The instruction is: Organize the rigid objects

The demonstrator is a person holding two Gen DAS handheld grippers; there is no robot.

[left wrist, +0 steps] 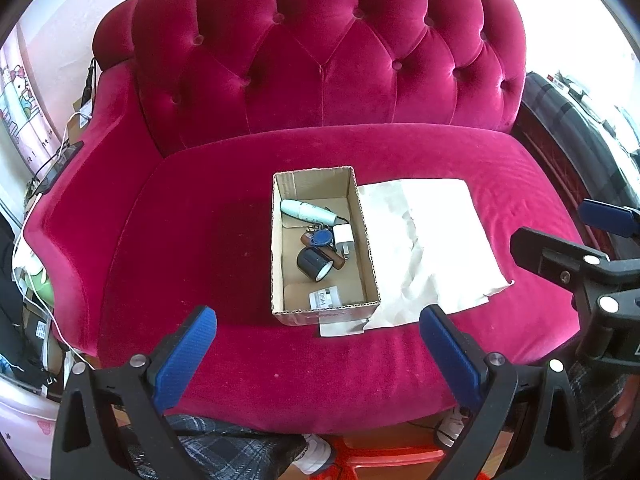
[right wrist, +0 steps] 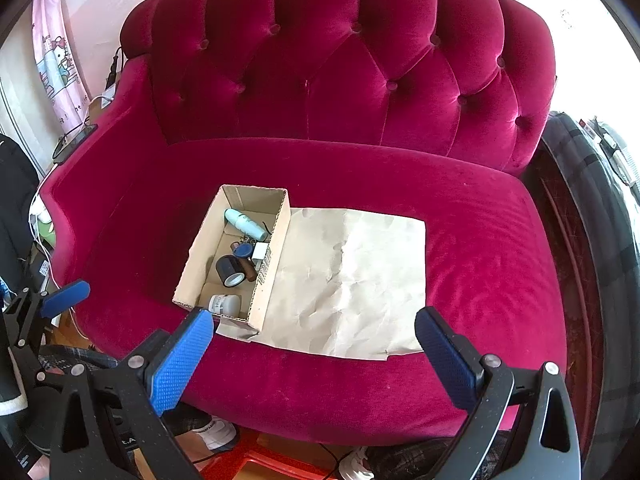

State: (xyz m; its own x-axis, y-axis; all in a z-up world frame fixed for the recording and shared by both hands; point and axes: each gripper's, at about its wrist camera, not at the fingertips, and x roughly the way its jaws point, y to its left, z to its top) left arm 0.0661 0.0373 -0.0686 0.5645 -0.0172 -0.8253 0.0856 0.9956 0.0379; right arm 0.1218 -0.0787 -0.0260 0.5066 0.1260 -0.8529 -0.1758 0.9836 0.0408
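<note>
Both the left gripper [left wrist: 318,354] and right gripper [right wrist: 314,354] gape wide and empty over the sofa seat [left wrist: 200,280] — the cardboard box [left wrist: 280,240] holds the small items.

A tufted crimson velvet sofa [left wrist: 320,80] fills the centre. At nine o'clock hangs a pink cartoon curtain [right wrist: 56,60] against a pale pink wall [right wrist: 100,0]; bright daylight glares at two o'clock.

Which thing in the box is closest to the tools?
The small white jar, lying at the box's near end; the black roll and mint bottle lie farther back.
</note>
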